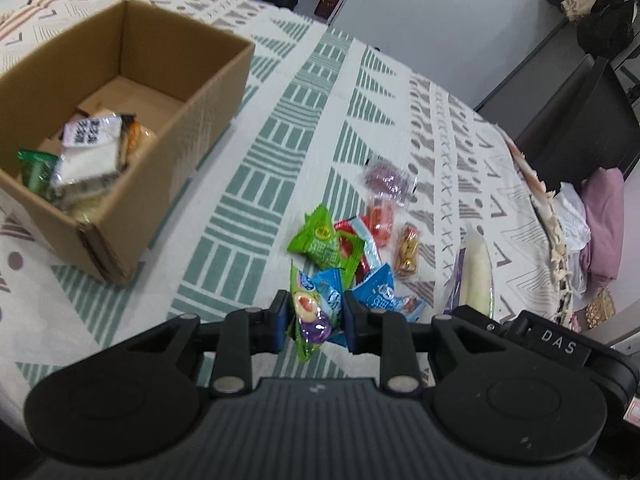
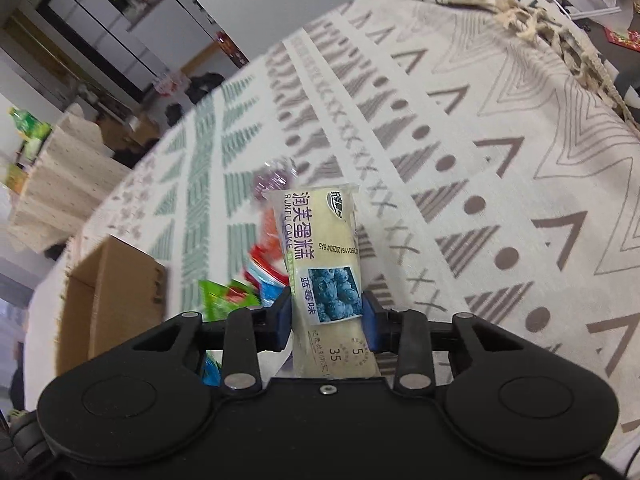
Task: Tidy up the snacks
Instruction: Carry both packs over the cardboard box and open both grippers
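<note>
My left gripper (image 1: 316, 316) is shut on a green and blue fruit candy packet (image 1: 310, 312), lifted just above the patterned cloth. Beyond it lies a small heap of snacks: a green packet (image 1: 324, 244), a blue packet (image 1: 376, 292), a red one (image 1: 380, 220), a gold one (image 1: 408, 252) and a purple one (image 1: 386, 178). The open cardboard box (image 1: 208, 92) stands at the left with several packets inside. My right gripper (image 2: 327, 316) is shut on a long blueberry cake packet (image 2: 320, 248), held up off the cloth; the cake packet (image 1: 476, 276) also shows at the right of the left wrist view.
A patterned tablecloth (image 2: 500, 160) covers the table, with a fringed edge (image 2: 532, 28) at the far right. The box (image 2: 116, 292) sits left of the snack heap (image 2: 256, 276) in the right wrist view. A dark cabinet (image 1: 572, 120) and purple cloth (image 1: 604, 216) lie beyond the table's right edge.
</note>
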{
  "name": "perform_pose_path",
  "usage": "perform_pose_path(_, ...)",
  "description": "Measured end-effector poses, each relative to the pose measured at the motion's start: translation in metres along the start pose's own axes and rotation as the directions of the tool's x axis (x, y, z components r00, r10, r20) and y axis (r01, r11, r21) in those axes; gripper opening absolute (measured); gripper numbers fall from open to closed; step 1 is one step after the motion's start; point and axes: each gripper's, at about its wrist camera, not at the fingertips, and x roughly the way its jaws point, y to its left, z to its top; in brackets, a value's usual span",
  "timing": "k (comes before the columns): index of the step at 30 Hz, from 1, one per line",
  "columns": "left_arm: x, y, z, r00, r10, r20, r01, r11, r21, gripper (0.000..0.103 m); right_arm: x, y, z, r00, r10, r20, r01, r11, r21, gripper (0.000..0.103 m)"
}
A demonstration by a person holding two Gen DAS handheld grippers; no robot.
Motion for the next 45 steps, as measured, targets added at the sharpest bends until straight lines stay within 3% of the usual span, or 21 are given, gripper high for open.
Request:
perform_pose_path(8,-0.033,0.007,0.023,0.997,0.012,0.076,-0.013,1.0,0.018,0.026,-0.017,0.023,0.006,0.988,0.138,0.071,-0.135,0.99,-0.047,0.035)
perform_pose_path(25,-0.086,0.049,0.065,0.977,0.061,0.203,-0.061,0.998,-0.004,0.026,-0.022,0.077,-0.001,0.952,0.255,0.169,-0.233,0.963,-0.137,0.035)
perform_pose_path(38,-0.101,0.093,0.079,0.968,0.093,0.231,-0.082,0.995,-0.058,0.026,-0.011,0.143,-0.024,0.904,0.403,0.14,-0.366,0.902,-0.23,0.035)
perform_pose_path(45,-0.095,0.114,0.087,0.968,0.117,0.22,-0.1,0.991,-0.085,0.027,0.005,0.166,-0.035,0.901,0.424,0.093,-0.387,0.882,-0.27,0.035)
